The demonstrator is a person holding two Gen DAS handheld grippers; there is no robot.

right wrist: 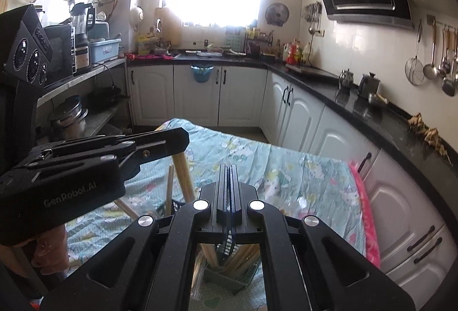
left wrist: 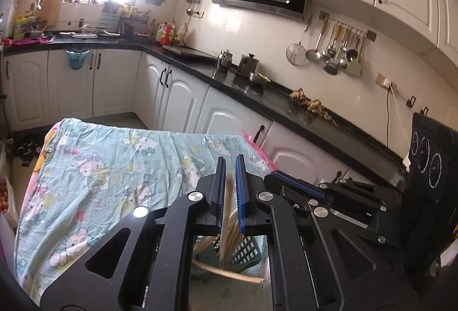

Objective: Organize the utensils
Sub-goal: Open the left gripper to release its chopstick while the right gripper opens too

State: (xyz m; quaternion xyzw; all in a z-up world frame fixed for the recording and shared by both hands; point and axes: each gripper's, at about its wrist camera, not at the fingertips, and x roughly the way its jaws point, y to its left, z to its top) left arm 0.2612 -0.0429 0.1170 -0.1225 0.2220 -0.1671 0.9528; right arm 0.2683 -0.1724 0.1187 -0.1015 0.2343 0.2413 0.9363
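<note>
My left gripper is shut on pale wooden utensil handles that slant down into a green perforated holder on the cartoon-print tablecloth. In the right wrist view the left gripper comes in from the left, and a thick wooden handle hangs from its tip. My right gripper sits just right of it, above the same holder, which is full of wooden sticks. Its jaws stand together with only a hairline slit, and nothing shows between them. From the left wrist view the right gripper lies close alongside.
The black countertop runs along the right with two metal pots, ginger roots and ladles hanging on a wall rail. A shelf with appliances and pots stands left. The table's pink edge faces the white cabinets.
</note>
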